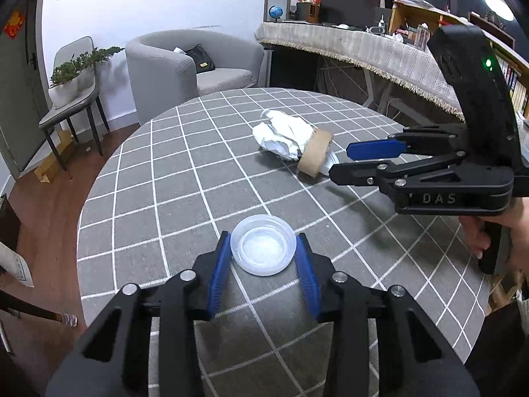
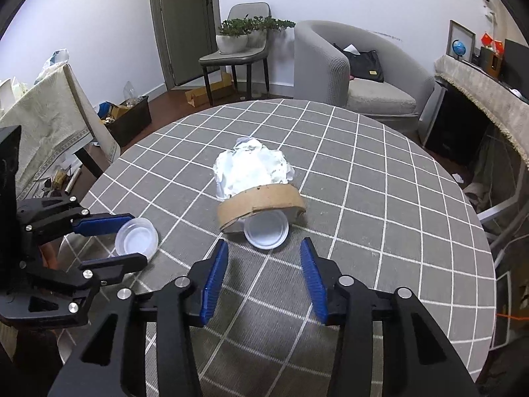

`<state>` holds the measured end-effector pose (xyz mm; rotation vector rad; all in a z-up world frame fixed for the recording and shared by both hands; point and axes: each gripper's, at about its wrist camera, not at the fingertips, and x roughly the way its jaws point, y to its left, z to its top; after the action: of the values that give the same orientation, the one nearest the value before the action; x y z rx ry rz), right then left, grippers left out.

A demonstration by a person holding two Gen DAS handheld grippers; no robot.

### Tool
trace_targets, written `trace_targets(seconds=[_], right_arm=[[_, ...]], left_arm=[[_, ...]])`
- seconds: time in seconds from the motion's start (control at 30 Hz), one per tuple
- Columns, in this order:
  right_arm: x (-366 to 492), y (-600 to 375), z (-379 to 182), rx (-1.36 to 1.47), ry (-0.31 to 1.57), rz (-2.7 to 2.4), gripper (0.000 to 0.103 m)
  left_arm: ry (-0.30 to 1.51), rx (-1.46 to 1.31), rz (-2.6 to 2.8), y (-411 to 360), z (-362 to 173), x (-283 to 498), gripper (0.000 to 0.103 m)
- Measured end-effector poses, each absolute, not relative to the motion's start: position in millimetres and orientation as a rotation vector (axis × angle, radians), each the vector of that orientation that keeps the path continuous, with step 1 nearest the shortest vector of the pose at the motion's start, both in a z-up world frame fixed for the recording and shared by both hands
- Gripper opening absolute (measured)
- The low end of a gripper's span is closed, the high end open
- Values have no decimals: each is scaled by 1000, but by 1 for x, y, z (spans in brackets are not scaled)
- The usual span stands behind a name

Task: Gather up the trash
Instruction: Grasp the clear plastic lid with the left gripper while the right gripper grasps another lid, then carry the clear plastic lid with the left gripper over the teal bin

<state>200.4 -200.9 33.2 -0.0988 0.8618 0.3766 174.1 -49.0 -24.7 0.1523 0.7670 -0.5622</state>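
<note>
Left tongs [image 1: 263, 254] angled down, clamping clear lid [image 1: 263, 248]; right tongs [image 2: 264, 255] angled down, parted, empty.

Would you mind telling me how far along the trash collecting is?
Nothing looks collected yet. In hand: the left gripper has its jaws closed on a clear plastic lid. Left: a second lid, the cardboard ring and crumpled white paper lie ahead of the open right gripper.

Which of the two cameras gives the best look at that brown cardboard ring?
The right wrist view. There the cardboard ring sits mid-table facing the camera, crumpled white paper behind it and a small plastic lid partly under its front edge. The left wrist view shows it smaller, side-on, beside the right gripper.
</note>
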Motion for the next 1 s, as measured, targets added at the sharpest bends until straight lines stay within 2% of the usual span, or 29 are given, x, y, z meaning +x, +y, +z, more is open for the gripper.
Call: trace_targets(seconds=[0.3,0.47,1.0], right_arm=[[212,-196,27,-106,887,373,41],[216,-192,26,-110,897,372,31],[196,-192,29,-109,902,349,31]], left_arm=[[771,107,-593,-44,-24,184,42],[774,98,-595,-44,-24,186,42],[761,44,-529,-24,-18,169,42]])
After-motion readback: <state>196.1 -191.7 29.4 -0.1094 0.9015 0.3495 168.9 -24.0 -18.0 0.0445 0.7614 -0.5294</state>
